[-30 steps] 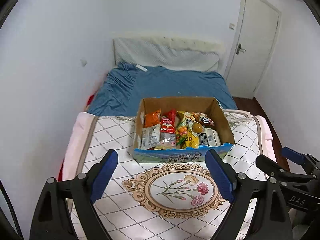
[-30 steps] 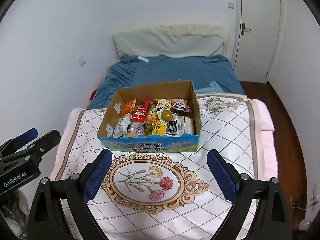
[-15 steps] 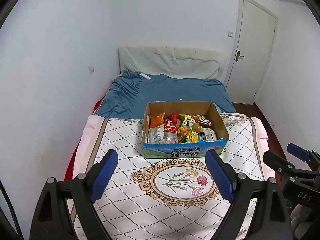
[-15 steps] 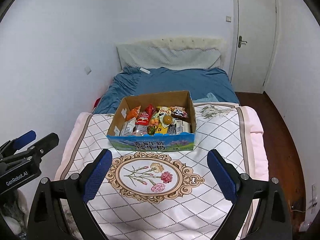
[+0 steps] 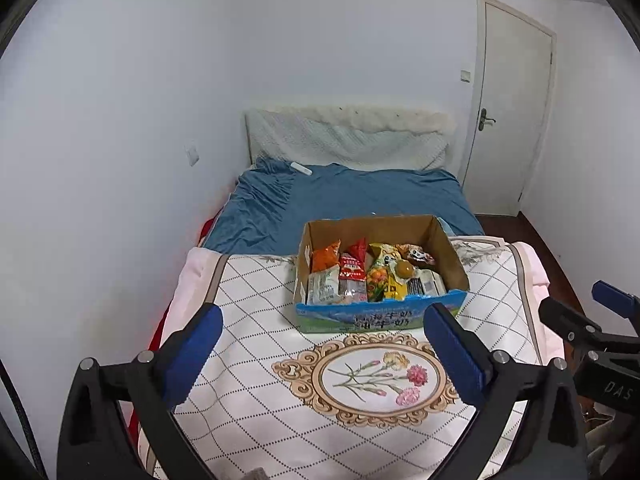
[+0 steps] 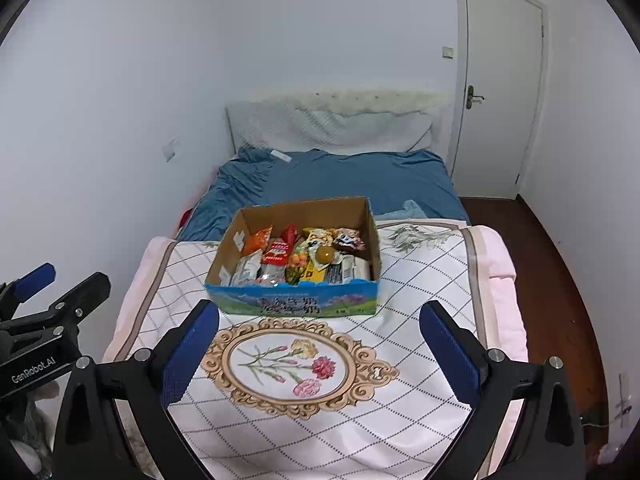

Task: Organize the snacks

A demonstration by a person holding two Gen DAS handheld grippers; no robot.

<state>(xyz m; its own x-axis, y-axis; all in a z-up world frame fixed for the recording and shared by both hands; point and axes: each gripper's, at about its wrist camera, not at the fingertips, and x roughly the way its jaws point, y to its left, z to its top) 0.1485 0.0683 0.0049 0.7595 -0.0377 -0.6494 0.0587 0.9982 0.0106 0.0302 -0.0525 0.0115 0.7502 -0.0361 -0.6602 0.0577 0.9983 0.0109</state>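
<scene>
An open cardboard box (image 5: pixel 380 320) with a blue printed front stands on the quilt, in the middle of both views (image 6: pixel 308 212). Several snack packets fill it: an orange packet (image 5: pixel 325 255), a red packet (image 5: pixel 352 268), a round brown sweet (image 5: pixel 404 268) and white packets at the front. My left gripper (image 5: pixel 322 312) hangs short of the box, its jaws opening with nothing between them. My right gripper (image 6: pixel 319 307) hangs the same way, its jaws also opening and empty. Each gripper shows at the other view's edge: right gripper (image 5: pixel 580 304), left gripper (image 6: pixel 66 280).
A white quilt (image 5: pixel 256 400) with a flower medallion (image 6: pixel 280 364) covers the near end of the bed. Behind it lie a blue sheet (image 5: pixel 352 192) and a pale headboard (image 5: pixel 344 136). A wall runs close on the left; a door (image 6: pixel 496 92) and wooden floor (image 6: pixel 560 280) are on the right.
Both grippers have drawn back and up, so the box looks smaller and farther off. Both pairs of jaws stand slightly wider. The box and snacks have not moved.
</scene>
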